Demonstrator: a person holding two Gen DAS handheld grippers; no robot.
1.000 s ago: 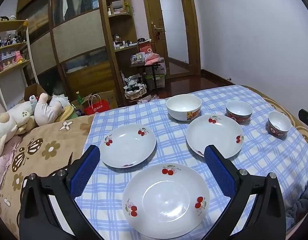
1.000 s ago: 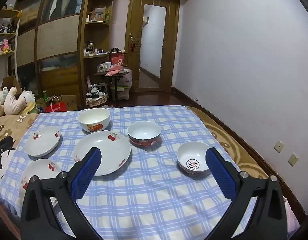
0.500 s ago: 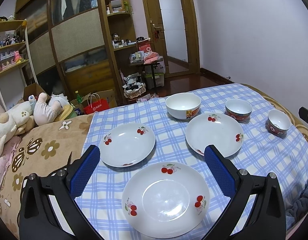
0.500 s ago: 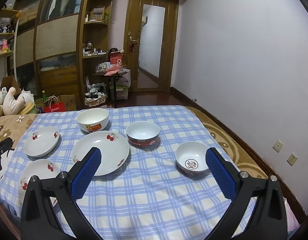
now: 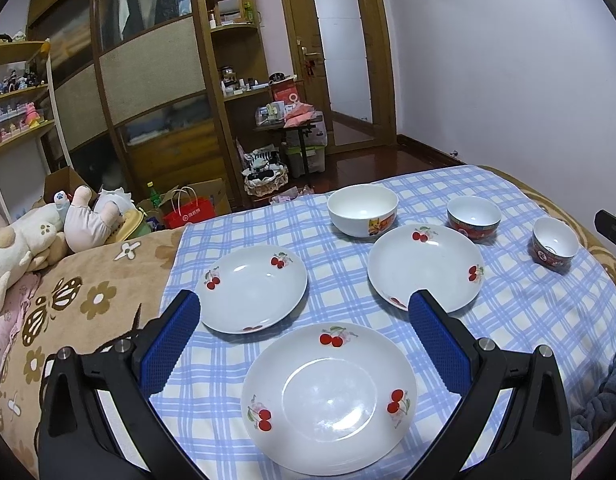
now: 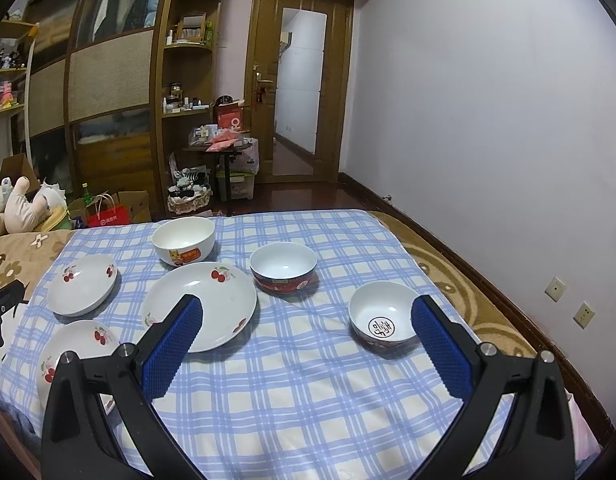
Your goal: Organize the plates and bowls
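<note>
A big blue and white checked cloth (image 5: 348, 280) covers the bed. All the dishes sit on it, each one apart from the others.

The biggest dish is the white round plate with red cherries nearest the left camera (image 5: 329, 398). It lies right under the left gripper (image 5: 304, 340), between the two blue pads. The left gripper is spread wide and holds nothing.

Behind it on the right is a second white cherry plate (image 5: 426, 266). On the left is a smaller white cherry plate (image 5: 254, 288).

At the back stands a white bowl with an orange cartoon picture on its side (image 5: 363, 210). To its right is a red bowl with a white inside (image 5: 473, 218). It sits just beside the second plate.

The smallest dish is a little red bowl with a black mark in the bottom (image 6: 384, 316). It sits near the right side of the cloth, just in front of the right gripper (image 6: 306, 344), close to its right pad. The right gripper is spread wide too and holds nothing.

Soft plush toys (image 5: 48, 232) lie on the brown flowered blanket (image 5: 80, 300) on the left.
</note>
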